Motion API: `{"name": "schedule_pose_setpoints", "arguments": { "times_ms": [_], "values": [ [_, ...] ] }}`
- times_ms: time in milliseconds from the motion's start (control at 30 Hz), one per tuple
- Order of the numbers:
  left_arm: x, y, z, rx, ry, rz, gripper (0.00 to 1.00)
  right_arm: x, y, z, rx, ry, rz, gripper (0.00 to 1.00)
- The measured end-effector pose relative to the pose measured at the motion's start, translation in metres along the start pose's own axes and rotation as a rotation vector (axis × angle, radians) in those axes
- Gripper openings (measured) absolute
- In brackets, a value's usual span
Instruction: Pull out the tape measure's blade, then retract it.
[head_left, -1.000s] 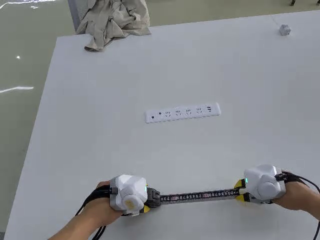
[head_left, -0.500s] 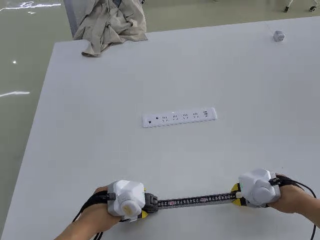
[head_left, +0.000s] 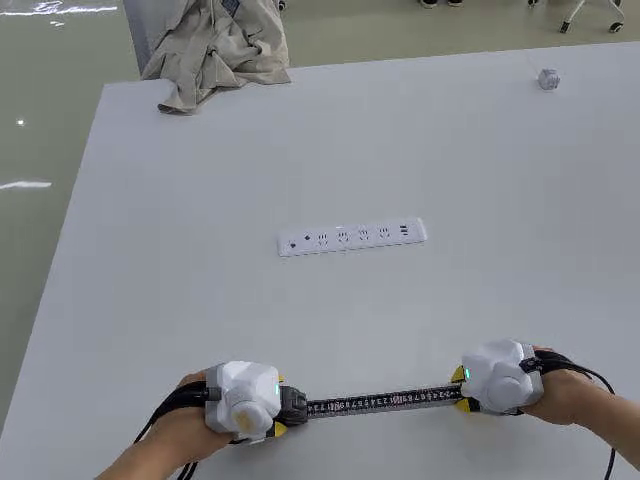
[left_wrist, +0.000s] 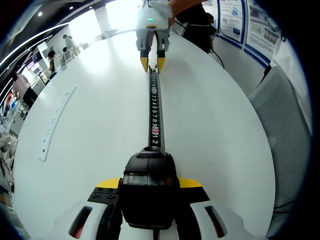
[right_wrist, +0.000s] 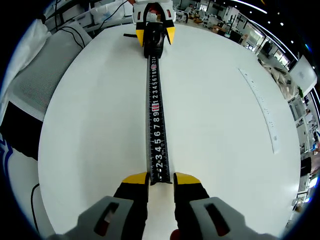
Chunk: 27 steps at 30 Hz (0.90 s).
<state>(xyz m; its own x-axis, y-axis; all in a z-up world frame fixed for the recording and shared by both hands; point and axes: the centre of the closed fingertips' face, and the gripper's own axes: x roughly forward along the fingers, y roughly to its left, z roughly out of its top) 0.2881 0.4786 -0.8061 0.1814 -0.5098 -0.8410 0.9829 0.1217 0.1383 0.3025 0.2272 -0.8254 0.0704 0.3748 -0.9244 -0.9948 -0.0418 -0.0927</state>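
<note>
A black tape measure case (head_left: 293, 405) lies near the front edge of the white table (head_left: 400, 150), with my left gripper (head_left: 284, 406) shut on it. The case (left_wrist: 150, 187) sits between the yellow-tipped jaws of the left gripper (left_wrist: 150, 183). Its black blade (head_left: 385, 401) with white numbers runs out flat to the right. My right gripper (head_left: 460, 390) is shut on the blade's end. In the right gripper view the blade (right_wrist: 156, 120) stretches from my right gripper (right_wrist: 161, 181) to the case (right_wrist: 153, 37). The right gripper (left_wrist: 151, 62) faces me at the far end of the blade (left_wrist: 154, 110).
A white power strip (head_left: 352, 237) lies mid-table, beyond the blade. A crumpled beige cloth (head_left: 215, 45) hangs over the far left corner. A small grey object (head_left: 547, 79) sits at the far right. The table's left edge drops to the floor. A grey mesh chair (left_wrist: 285, 135) stands beside the table.
The head view has shifted slightly. Both grippers hold the case and blade much as before, with the blade out to about the same length.
</note>
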Motion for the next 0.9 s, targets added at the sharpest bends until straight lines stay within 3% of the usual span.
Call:
{"name": "schedule_pose_setpoints", "arguments": {
  "times_ms": [567,667,900],
  "values": [
    [-0.013,0.006,-0.002,-0.039,-0.018,0.044,0.43,-0.001,-0.007,-0.001,0.037,0.014,-0.036,0.27],
    [-0.016,0.007,-0.004,-0.053,-0.020,0.058,0.48,-0.001,-0.008,-0.001,0.061,0.011,-0.048,0.27],
    [-0.024,0.005,-0.011,-0.096,-0.027,0.083,0.50,-0.004,-0.009,-0.002,0.105,0.007,-0.080,0.35]
  ]
}}
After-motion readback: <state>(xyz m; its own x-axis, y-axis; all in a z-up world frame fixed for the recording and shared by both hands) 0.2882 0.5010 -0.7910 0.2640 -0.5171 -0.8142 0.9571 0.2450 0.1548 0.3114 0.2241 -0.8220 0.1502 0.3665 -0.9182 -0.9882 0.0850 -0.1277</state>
